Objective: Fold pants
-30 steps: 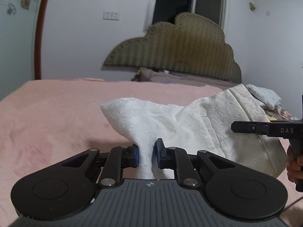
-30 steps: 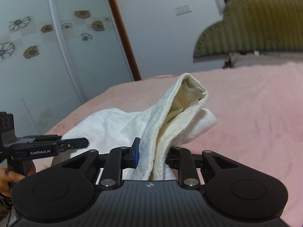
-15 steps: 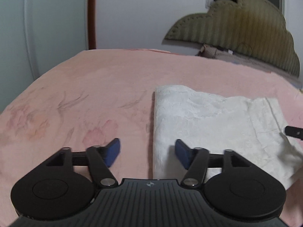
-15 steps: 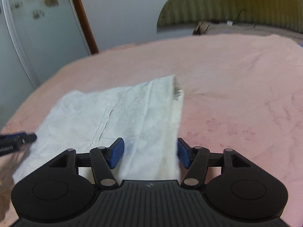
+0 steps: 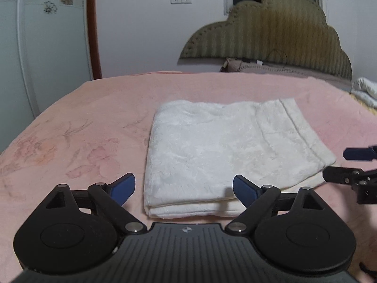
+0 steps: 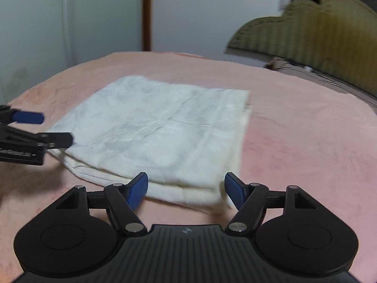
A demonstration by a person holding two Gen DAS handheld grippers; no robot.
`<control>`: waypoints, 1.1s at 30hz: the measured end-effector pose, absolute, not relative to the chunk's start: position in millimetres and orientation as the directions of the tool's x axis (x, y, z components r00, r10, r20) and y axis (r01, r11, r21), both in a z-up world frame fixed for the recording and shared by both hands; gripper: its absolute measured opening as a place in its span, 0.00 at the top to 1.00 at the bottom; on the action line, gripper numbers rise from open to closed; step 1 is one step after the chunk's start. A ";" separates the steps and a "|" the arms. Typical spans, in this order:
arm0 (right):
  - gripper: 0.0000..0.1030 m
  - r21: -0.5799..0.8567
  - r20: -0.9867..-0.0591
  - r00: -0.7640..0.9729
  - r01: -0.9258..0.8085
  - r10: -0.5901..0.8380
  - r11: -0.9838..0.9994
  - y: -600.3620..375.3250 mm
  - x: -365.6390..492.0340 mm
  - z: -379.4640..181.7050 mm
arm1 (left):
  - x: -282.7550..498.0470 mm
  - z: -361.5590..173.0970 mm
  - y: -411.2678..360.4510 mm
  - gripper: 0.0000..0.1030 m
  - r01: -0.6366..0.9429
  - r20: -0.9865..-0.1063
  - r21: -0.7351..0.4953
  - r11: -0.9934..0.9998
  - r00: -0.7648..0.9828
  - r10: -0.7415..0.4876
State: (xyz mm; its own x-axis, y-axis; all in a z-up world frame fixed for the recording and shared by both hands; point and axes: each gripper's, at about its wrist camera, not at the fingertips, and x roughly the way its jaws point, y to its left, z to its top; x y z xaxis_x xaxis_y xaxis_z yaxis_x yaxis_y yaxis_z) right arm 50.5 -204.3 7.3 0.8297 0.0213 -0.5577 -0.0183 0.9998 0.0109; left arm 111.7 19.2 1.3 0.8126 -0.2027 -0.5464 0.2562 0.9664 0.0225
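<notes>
The white textured pants lie folded in a flat rectangle on the pink bed. My left gripper is open and empty, just short of the fold's near edge. My right gripper is open and empty, just short of the pants at their near edge. Each gripper shows in the other's view: the right one at the pants' right end, the left one at their left end.
A padded olive headboard stands at the far end of the bed. A white cloth lies at the far right. A wardrobe door with flower prints and a brown door frame stand at the left.
Both grippers held the pants raised one second ago. They laid them flat on the bed, opened, and have drawn back a little from the folded cloth.
</notes>
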 end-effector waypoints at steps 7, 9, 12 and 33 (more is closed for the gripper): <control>0.15 0.090 -0.537 0.839 -0.044 0.086 0.995 -166.6 21.5 -0.1 | 87.5 -17.6 -11.6 0.12 0.292 -0.608 0.066 0.954 0.770 -0.194; 0.14 0.051 -0.569 0.820 -0.036 0.058 0.998 -157.2 25.4 -8.7 | 85.9 -27.2 -15.0 0.09 0.266 -0.618 0.109 0.958 0.772 -0.144; 0.14 0.058 -0.594 0.803 -0.027 0.056 0.998 -155.6 26.7 -17.1 | 86.0 -31.1 -9.1 0.08 0.255 -0.621 0.079 0.964 0.769 -0.153; 0.00 0.047 -0.647 0.763 0.016 0.018 0.999 -152.6 33.7 -31.5 | 88.8 -38.7 1.5 0.00 0.175 -0.642 0.025 0.984 0.758 -0.118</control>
State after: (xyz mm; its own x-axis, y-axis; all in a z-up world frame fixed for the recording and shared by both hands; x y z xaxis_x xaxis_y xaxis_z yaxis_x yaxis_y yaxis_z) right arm 33.7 -152.6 -31.5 0.7626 0.0184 -0.6466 0.0158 0.9988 0.0470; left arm 88.8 1.5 -38.7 0.7575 -0.1183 -0.6420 0.1751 0.9842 0.0253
